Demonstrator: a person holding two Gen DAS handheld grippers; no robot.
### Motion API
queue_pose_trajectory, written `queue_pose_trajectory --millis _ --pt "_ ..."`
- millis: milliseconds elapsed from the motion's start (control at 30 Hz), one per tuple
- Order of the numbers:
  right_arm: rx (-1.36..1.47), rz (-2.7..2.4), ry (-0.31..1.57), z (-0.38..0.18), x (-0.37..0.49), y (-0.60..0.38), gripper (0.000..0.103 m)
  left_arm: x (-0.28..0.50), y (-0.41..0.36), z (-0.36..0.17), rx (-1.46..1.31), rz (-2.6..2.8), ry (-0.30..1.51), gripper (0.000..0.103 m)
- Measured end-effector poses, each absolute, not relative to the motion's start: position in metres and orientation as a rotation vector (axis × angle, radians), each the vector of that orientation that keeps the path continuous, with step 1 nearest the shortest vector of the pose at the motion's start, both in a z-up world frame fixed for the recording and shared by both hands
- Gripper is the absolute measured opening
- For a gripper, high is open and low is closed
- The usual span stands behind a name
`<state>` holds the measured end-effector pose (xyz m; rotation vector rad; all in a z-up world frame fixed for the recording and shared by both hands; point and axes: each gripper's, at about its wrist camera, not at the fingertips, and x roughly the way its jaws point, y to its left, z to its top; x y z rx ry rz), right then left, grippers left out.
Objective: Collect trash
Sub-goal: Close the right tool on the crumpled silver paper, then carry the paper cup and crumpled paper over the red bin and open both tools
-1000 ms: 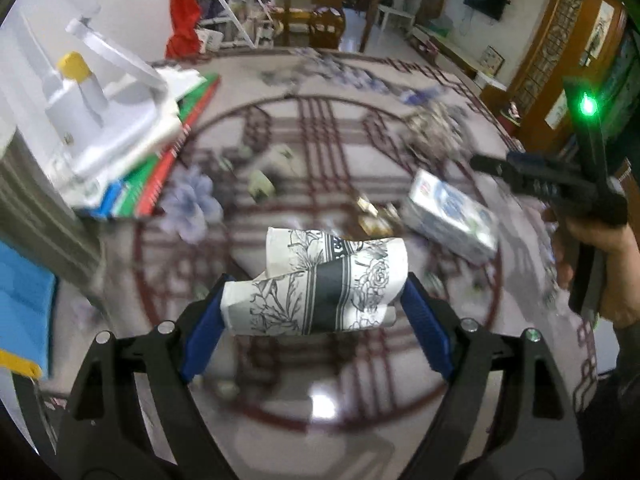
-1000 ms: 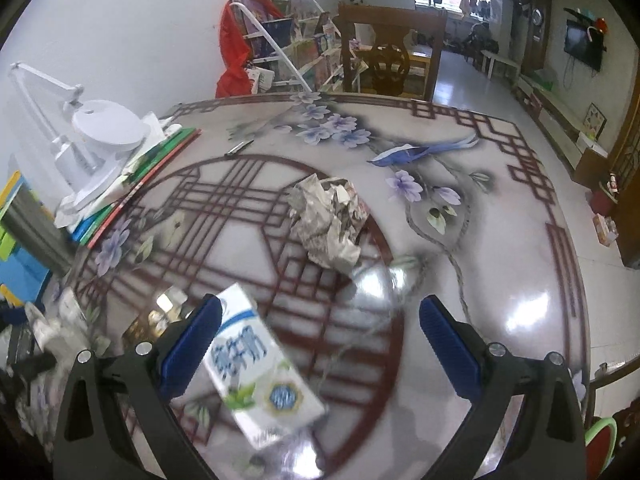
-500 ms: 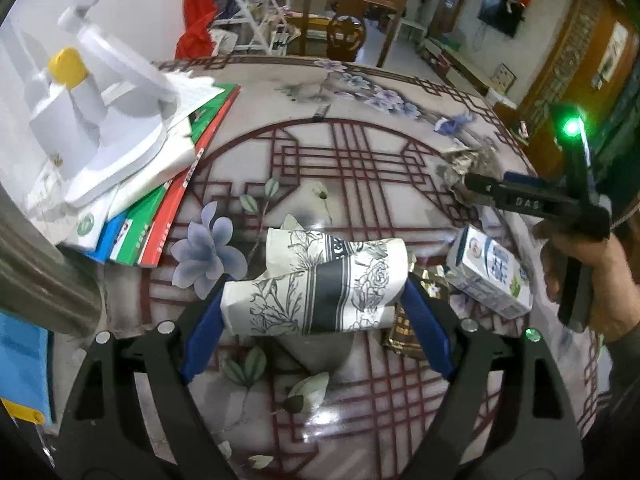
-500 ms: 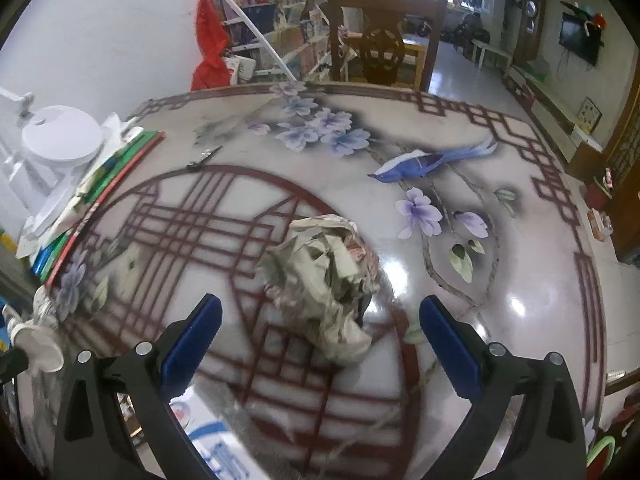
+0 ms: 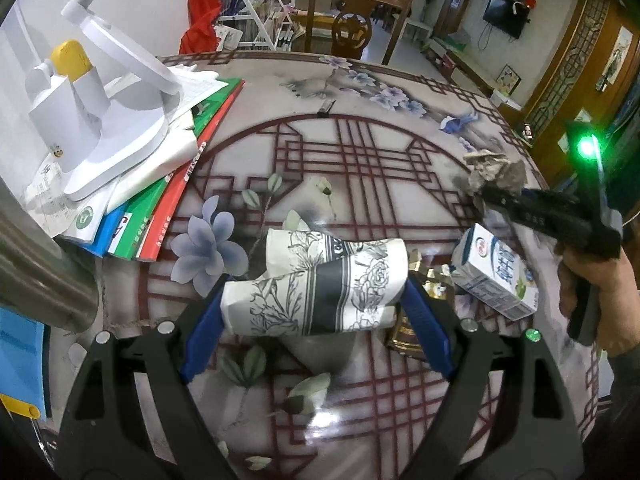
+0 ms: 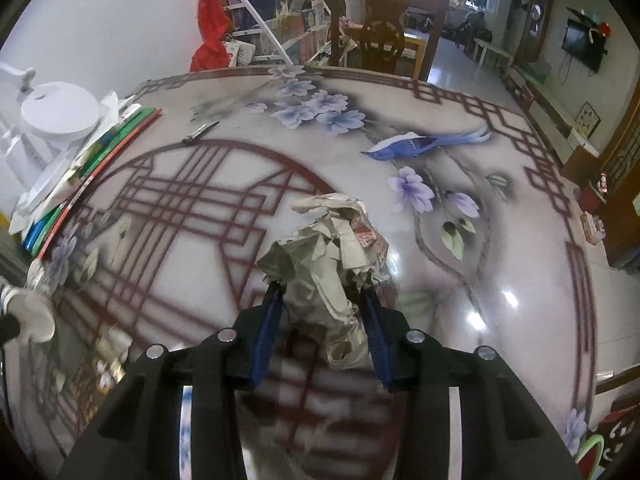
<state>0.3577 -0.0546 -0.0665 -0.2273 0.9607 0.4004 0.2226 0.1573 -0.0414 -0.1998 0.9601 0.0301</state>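
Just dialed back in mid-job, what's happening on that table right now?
A person is clearing trash with a gripper in each hand. The left gripper is clamped on crushed paper cups. The right gripper has just been closing and now pinches a crumpled paper wad. A milk carton and a gold wrapper remain on the table, beside books under a white lamp.

Both wrist views close, angled down over patterned table [image 5: 360, 152]; share crumpled paper [image 6: 328, 264].
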Motion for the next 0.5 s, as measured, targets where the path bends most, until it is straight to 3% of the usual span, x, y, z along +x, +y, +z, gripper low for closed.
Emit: queue_pose_trajectory --millis 500 --pt "-0.157 0.395 0.859 0.011 0.245 -0.129 0.039 0.166 0.101 -0.005 -0.148 -0.036 0.897 0.081"
